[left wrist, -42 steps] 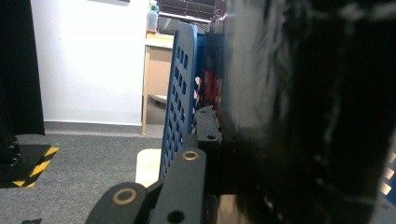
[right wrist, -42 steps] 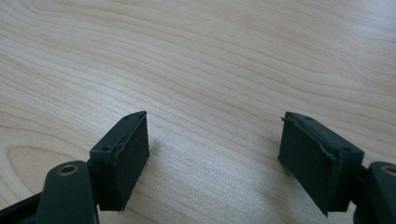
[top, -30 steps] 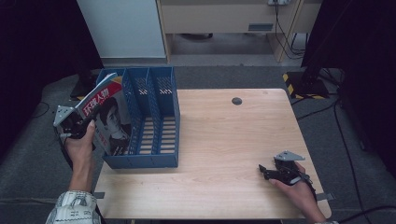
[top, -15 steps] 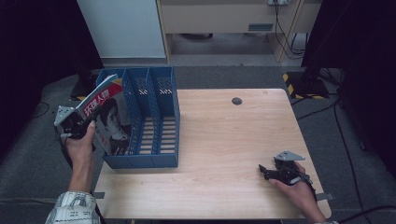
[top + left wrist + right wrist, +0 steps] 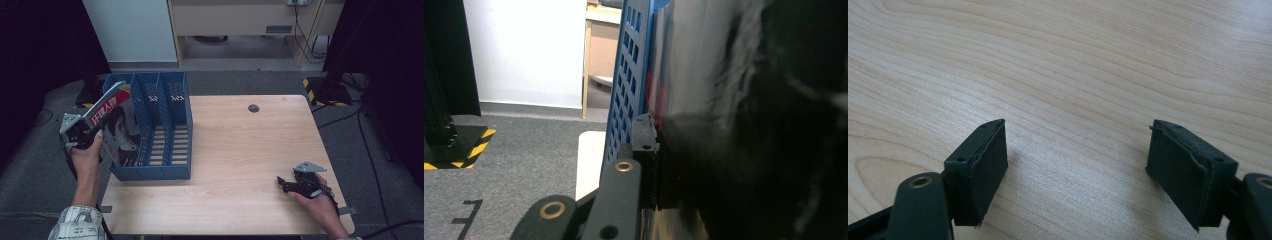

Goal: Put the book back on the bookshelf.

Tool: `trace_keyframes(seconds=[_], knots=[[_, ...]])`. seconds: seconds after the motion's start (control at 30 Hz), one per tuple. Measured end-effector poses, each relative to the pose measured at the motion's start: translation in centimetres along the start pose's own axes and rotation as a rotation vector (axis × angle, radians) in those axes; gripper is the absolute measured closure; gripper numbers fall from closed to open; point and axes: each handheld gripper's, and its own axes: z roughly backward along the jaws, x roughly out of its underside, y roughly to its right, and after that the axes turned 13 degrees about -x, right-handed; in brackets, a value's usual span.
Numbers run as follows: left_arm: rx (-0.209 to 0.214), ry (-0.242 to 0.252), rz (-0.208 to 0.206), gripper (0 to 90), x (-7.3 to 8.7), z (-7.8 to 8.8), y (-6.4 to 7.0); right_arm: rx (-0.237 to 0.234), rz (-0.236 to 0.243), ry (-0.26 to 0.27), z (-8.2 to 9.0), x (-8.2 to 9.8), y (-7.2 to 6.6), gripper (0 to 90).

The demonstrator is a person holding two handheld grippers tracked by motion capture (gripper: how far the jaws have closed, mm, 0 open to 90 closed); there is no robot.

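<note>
A magazine (image 5: 116,127) with a red title and a person's portrait on its cover stands tilted in the leftmost slot of the blue file holder (image 5: 165,172). My left gripper (image 5: 92,131) is shut on the magazine's left edge, just outside the holder's left wall. In the left gripper view, one black jaw presses against the glossy magazine (image 5: 704,75) beside the blue perforated wall (image 5: 631,75). Its jaws have just been opening slightly, with the magazine still between them. My right gripper (image 5: 281,182) rests on the wooden table (image 5: 240,145) at the front right. Its jaws (image 5: 1075,170) stand open with nothing between them.
A dark round grommet (image 5: 253,108) sits near the table's far edge. The holder's two right slots hold nothing. Beyond the table are a white cabinet (image 5: 130,30), a wooden desk and a black base with yellow stripes (image 5: 325,87) on grey carpet.
</note>
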Motion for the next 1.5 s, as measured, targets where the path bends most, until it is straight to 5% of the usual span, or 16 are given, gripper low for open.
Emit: trace_keyframes(seconds=[0.83, 1.27, 1.5], knots=[[-0.018, 0.014, -0.025, 60.2, -2.8, 0.7, 1.0, 0.000, 0.000, 0.000, 0.0, 0.0, 0.0, 24.1], [-0.021, -0.032, -0.039, 67.4, -4.0, -0.2, 1.4, 0.000, 0.000, 0.000, 0.0, 0.0, 0.0, 24.1], [-0.047, -0.073, -0.045, 81.5, -3.8, -0.3, 1.2, 0.001, 0.002, 0.002, 0.0, 0.0, 0.0, 24.0]])
